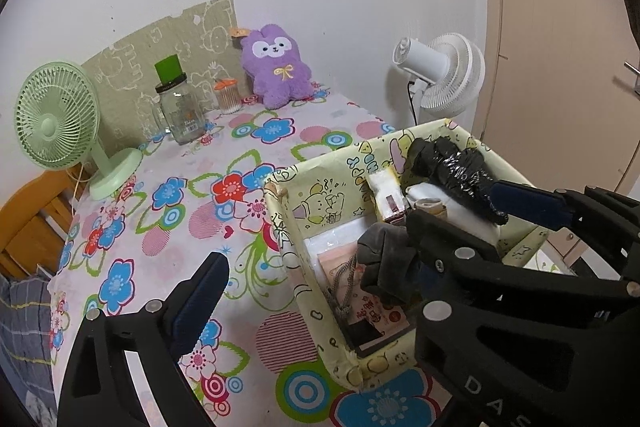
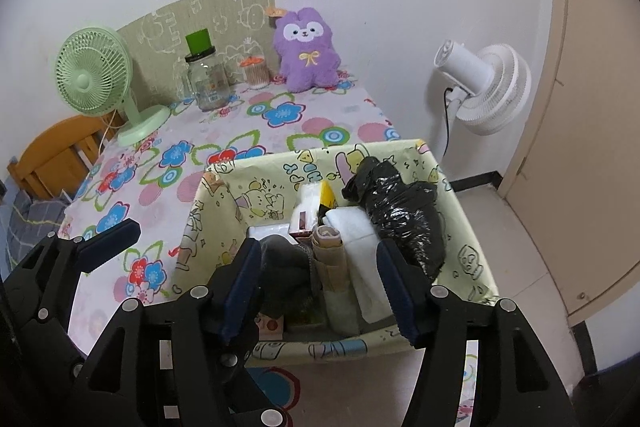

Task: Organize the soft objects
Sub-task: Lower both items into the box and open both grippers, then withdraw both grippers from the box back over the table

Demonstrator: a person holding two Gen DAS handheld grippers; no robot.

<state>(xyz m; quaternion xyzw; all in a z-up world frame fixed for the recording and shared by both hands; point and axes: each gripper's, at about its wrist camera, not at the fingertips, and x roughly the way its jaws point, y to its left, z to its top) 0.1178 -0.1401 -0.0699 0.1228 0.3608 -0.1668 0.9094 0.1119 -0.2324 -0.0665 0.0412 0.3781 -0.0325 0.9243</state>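
We see the box [image 2: 224, 211] on the counter [image 1: 168, 211], holding a grey cloth [image 2: 286, 267], black bag [image 2: 400, 211] and packets. Our right gripper [image 2: 320, 283] hangs over the cloth, fingers apart, gripping nothing. Our left gripper [image 1: 356, 239] straddles the box wall, fingers wide apart.

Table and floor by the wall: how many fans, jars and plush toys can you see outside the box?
Fans: 2, the green fan on the table and the white fan standing beside it
Jars: 2, the glass jar and the cotton swab jar
Plush toys: 1, the purple plush
Total: 5
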